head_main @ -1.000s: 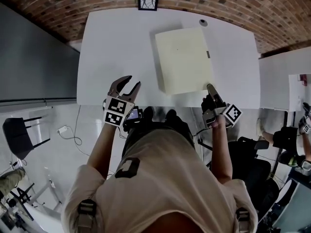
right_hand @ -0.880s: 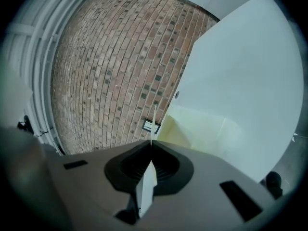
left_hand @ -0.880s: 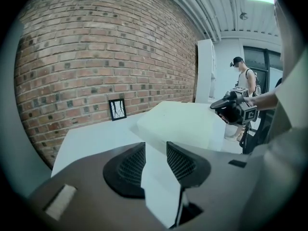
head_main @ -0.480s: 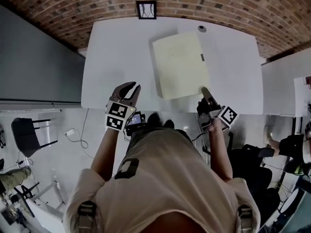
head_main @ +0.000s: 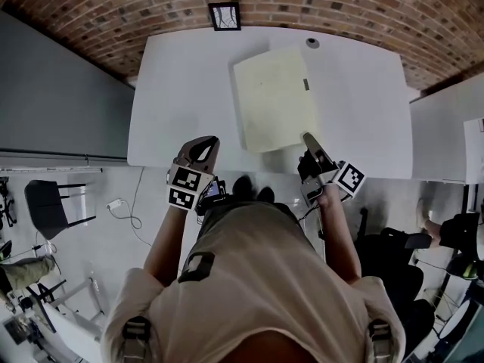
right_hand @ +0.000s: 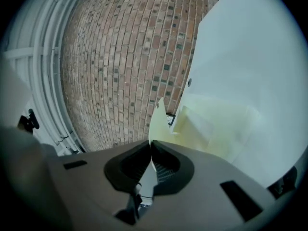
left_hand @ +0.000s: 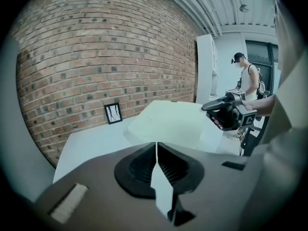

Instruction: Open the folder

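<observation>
Currently, head view: pale yellow flat card folder (head_main: 274, 100) lying mid white rectangular table (head_main: 174, 89), long sides running away from person. Right gripper (head_main: 307, 138) sitting at folder's near right corner. Left gripper (head_main: 206, 142) hovering at near table edge, well apart from folder.

Left gripper view: jaws meeting, nothing between. Folder cover tilting up toward right gripper.

Right gripper view: jaws clamping thin cover edge, inner pocket showing.

Handling, judged: light, floppy, smooth card, likely bending and slipping. Best hold: free corner, away from spine, empty gripper pinning back sheet.

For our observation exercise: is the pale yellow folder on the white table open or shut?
Partly open: right gripper pinches a lifted cover corner of the folder.
</observation>
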A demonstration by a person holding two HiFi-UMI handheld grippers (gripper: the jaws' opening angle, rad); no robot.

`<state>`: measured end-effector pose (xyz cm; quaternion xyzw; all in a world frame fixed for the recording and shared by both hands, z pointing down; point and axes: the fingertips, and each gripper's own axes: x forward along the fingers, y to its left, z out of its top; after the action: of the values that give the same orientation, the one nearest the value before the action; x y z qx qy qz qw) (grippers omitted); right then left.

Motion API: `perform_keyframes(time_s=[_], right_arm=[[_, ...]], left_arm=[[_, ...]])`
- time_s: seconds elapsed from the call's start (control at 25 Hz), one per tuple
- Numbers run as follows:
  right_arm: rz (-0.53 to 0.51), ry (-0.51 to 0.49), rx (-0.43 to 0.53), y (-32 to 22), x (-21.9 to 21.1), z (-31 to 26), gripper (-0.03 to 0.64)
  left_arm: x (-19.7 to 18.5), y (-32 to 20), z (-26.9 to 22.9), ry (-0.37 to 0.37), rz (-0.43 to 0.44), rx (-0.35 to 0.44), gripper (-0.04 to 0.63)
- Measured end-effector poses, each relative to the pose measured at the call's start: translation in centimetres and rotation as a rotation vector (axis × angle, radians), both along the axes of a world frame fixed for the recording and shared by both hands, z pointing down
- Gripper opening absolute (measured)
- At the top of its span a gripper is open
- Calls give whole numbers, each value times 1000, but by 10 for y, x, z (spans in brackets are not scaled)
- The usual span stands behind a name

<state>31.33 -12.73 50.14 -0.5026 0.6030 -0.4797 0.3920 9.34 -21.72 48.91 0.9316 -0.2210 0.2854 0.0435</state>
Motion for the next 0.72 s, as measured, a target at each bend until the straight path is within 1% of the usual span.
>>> perform_keyframes(time_s=[0.16, 0.44, 0.6, 0.72], right_arm=[[-46, -17, 25, -3, -8, -5, 8], [-62, -43, 52, -1, -4, -10, 8], [-68, -50, 71, -1, -5, -16, 8], [-75, -45, 82, -1, -10, -23, 8]], left_arm=[[-9, 11, 1, -28, -44, -1, 11], [-24, 34, 2, -70, -114, -8, 11], [-33, 36, -4, -61, -155, 13, 11], [-38, 36, -4, -50, -174, 4, 11]])
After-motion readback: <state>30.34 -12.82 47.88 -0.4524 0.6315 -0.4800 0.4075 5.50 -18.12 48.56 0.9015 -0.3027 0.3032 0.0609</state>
